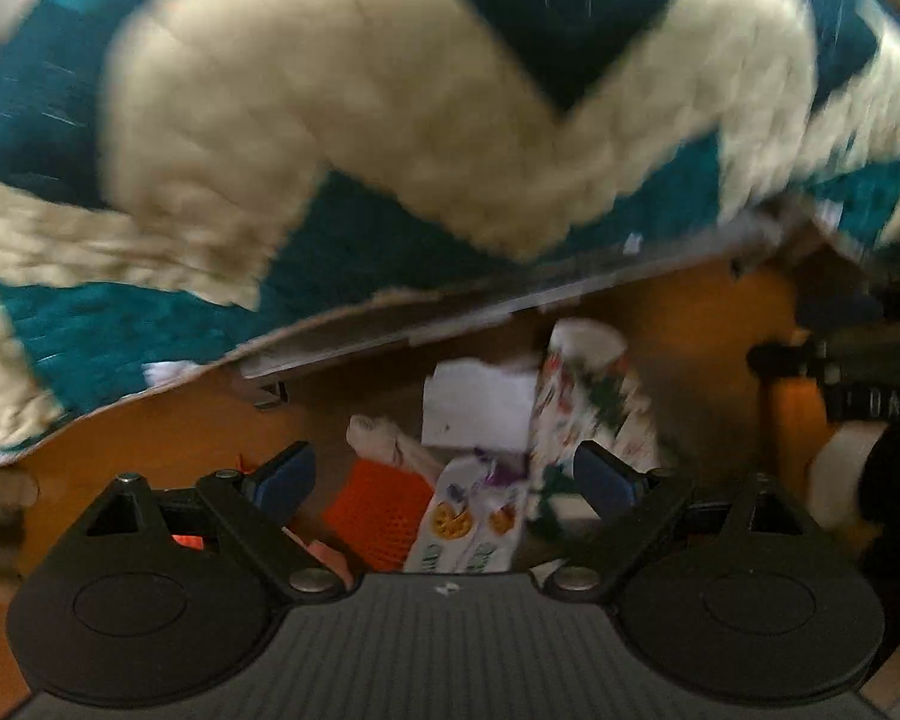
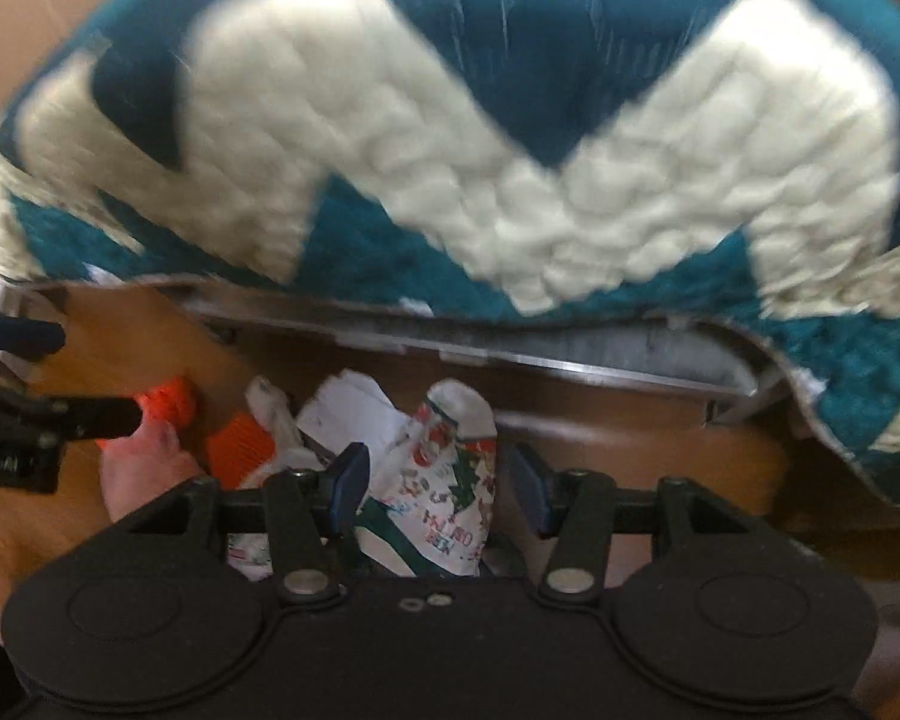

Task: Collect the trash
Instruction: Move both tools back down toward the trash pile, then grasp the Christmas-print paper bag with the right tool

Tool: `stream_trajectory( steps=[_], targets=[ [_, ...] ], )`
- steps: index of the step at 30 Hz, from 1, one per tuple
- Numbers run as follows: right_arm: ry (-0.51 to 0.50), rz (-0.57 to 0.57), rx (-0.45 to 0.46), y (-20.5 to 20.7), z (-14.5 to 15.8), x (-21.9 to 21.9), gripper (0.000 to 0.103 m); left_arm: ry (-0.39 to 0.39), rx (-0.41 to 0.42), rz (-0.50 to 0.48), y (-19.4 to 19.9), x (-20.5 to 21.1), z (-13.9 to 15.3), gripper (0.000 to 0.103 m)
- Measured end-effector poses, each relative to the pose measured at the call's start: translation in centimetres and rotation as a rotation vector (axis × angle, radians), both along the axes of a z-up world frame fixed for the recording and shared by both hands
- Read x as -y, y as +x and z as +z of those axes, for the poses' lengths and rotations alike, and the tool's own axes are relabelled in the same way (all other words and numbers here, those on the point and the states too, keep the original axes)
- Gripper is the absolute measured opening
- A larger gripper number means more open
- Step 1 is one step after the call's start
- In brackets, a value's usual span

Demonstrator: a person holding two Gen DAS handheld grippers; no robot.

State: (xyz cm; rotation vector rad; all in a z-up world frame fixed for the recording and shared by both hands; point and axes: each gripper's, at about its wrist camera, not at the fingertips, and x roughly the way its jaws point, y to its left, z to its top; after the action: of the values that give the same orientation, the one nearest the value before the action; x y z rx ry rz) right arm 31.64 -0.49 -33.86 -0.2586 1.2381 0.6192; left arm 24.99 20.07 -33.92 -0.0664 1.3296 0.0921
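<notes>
Both of my wrist cameras are blurred, and both look at the foot of a bed draped in a teal-and-cream quilt [image 1: 342, 138], whose hem hangs over a grey bed rail [image 2: 570, 360]. Under that rail, on the orange-brown wooden floor [image 1: 690, 324], the trash lies in a loose heap; I see no bin or bag in either view, so none of it sits in a container.

My left gripper [image 1: 444, 480] has its jaws spread wide and gripping nothing. Between and just beyond them lie an orange mesh piece [image 1: 372, 510], a snack wrapper [image 1: 468, 528] with round yellow prints, a crumpled pale wrapper [image 1: 384, 438] and a white sheet of paper [image 1: 480, 408]. A printed paper cup [image 1: 576, 372] rests on its side just right of the sheet, touching it.

My right gripper [image 2: 438, 474] also has its jaws apart, and the printed paper cup sits in the gap between them. I cannot tell whether either pad touches it. At the left edge of that view the dark fingers of the left gripper reach in beside the orange mesh piece.
</notes>
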Motion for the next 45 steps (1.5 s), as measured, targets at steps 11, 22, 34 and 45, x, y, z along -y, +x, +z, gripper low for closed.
stream_trajectory(
  steps=[11,22,34,45],
  targets=[
    [-0.118,-0.027,-0.152,3.1,-11.5,-1.2,0.052,-0.084,-0.23,-0.043,0.2,-1.3,-12.4,0.093],
    [-0.19,-0.008,-0.234,4.5,-19.2,-2.3,0.05,-0.184,-0.363,-0.028,-0.9,-3.0,-20.7,0.088],
    [-0.202,0.023,-0.246,4.3,-22.9,-3.7,0.045,-0.231,-0.437,-0.036,-1.6,-2.0,-23.9,0.027],
    [-0.237,0.05,-0.181,2.7,-20.8,-4.9,0.002,-0.283,-0.375,0.014,-0.9,-2.2,-21.6,0.003]
  ],
)
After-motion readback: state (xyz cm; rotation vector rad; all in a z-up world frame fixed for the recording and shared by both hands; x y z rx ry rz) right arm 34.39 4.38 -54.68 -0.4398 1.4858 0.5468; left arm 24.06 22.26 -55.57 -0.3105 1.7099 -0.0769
